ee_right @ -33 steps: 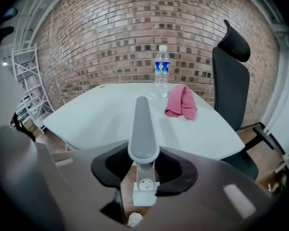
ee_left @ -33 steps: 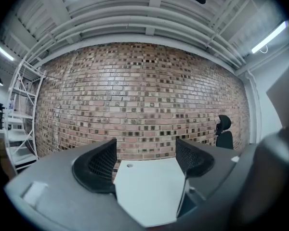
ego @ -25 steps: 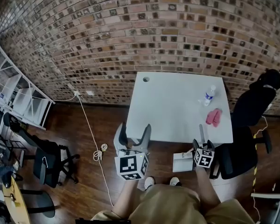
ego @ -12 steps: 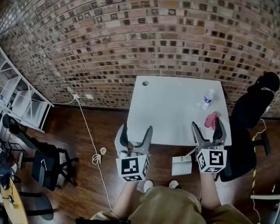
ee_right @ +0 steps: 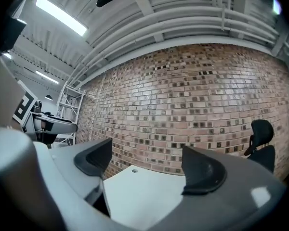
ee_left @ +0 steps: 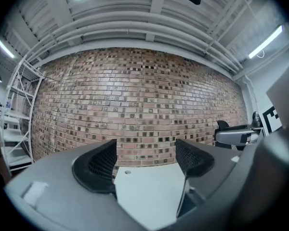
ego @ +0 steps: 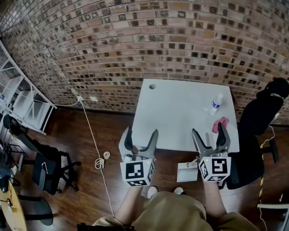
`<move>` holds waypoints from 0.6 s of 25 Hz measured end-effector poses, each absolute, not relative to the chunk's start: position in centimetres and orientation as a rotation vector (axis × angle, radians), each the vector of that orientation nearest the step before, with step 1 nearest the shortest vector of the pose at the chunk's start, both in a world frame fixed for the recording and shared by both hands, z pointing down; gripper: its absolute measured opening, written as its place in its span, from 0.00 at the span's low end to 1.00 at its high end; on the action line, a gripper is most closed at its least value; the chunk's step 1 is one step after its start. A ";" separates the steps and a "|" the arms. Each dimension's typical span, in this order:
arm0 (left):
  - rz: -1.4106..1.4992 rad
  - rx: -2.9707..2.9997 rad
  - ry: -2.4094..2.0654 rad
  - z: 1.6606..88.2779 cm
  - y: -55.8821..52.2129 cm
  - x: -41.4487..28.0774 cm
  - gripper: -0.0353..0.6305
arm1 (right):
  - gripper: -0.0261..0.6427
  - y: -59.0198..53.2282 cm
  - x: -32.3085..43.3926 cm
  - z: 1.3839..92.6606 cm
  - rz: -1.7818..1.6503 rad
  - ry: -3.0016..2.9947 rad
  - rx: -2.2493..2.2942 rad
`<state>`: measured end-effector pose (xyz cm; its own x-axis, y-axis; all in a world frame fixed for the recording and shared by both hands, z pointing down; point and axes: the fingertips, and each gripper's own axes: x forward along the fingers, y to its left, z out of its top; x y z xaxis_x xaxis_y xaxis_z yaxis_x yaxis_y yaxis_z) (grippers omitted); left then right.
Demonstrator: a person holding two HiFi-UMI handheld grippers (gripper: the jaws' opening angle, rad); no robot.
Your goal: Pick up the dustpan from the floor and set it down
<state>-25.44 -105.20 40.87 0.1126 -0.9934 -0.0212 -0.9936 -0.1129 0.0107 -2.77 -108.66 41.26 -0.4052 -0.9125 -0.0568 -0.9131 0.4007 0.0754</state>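
Observation:
The white dustpan (ego: pixel 187 172) lies flat on the dark wood floor just below the table's near edge, between my two grippers, and nothing holds it. My right gripper (ego: pixel 209 134) is raised to its right over the table's edge; its jaws are opening and nothing is between them. My left gripper (ego: pixel 140 137) hovers at the table's near left corner, open and empty. Both gripper views look level across the white table (ee_left: pixel 144 189) toward the brick wall, with the left gripper (ee_left: pixel 147 158) and the right gripper (ee_right: pixel 149 160) showing only bare tabletop (ee_right: pixel 144 191) between their pads.
On the white table (ego: pixel 178 109) stand a plastic bottle (ego: pixel 215 103) and a pink cloth (ego: pixel 217 124) at the right. A black office chair (ego: pixel 260 114) sits right of it. A white cable (ego: pixel 102 160) trails on the floor at left, near another chair (ego: pixel 48 170) and white shelving (ego: pixel 19 100).
My right gripper has risen from low beside the dustpan to table height and its jaws have spread wider. The dustpan stays on the floor. The left gripper has not moved.

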 end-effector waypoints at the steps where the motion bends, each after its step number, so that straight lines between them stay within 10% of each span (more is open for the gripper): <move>1: 0.037 -2.339 2.088 40.9 -105.2 -25.4 0.62 | 0.69 -108.6 -2.9 41.1 0.160 2.623 -1.702; 15: 0.051 -2.355 2.075 40.8 -104.7 -25.6 0.62 | 0.66 -107.1 -4.3 40.3 0.230 2.642 -1.635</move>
